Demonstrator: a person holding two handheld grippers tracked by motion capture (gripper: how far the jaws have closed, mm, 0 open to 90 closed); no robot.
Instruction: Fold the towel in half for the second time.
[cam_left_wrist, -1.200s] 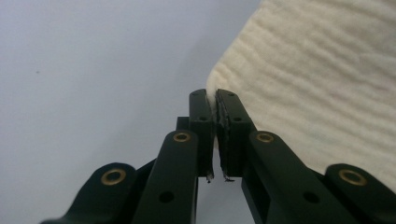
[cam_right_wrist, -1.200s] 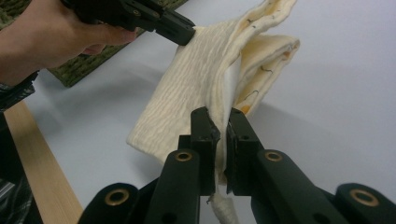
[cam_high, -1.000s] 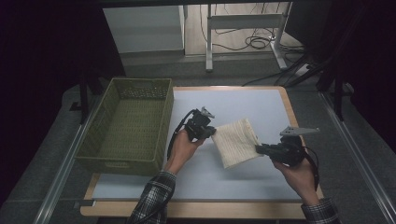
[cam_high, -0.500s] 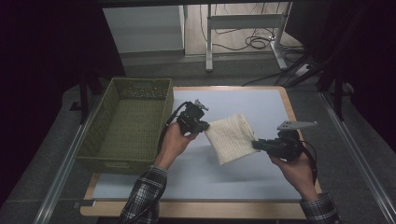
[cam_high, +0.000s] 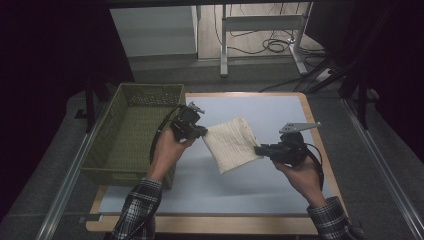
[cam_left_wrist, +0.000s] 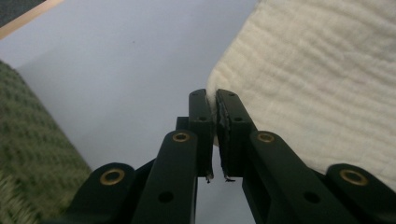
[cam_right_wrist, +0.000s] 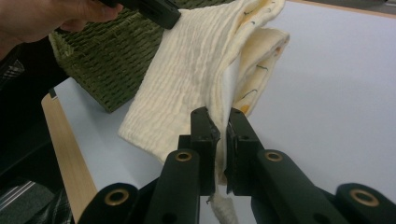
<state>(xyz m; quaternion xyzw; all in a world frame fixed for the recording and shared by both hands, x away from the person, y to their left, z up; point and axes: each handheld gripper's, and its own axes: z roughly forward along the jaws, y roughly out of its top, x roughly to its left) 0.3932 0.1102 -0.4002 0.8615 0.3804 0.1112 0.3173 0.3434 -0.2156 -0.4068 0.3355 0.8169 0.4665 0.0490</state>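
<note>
A folded cream cloth (cam_high: 231, 144) hangs in the air above the white table mat (cam_high: 270, 115), stretched between both grippers. My left gripper (cam_high: 201, 133) is shut on its left corner, next to the basket. In the left gripper view the cloth (cam_left_wrist: 317, 70) is pinched between the closed jaws of the left gripper (cam_left_wrist: 214, 95). My right gripper (cam_high: 260, 150) is shut on the cloth's right corner. In the right gripper view the cloth (cam_right_wrist: 196, 70) runs from the right gripper (cam_right_wrist: 218, 116) up to the left gripper's tip (cam_right_wrist: 154, 11); its folded layers gape open.
A green woven basket (cam_high: 131, 131) stands at the table's left edge, close under my left hand; it also appears as a green basket (cam_right_wrist: 107, 56) behind the cloth. The table's wooden rim (cam_high: 210, 226) runs along the front. A desk frame with cables (cam_high: 260, 35) is beyond the table.
Both grippers have lifted the cloth off the mat and carried it left toward the basket. The cloth now hangs between them.
</note>
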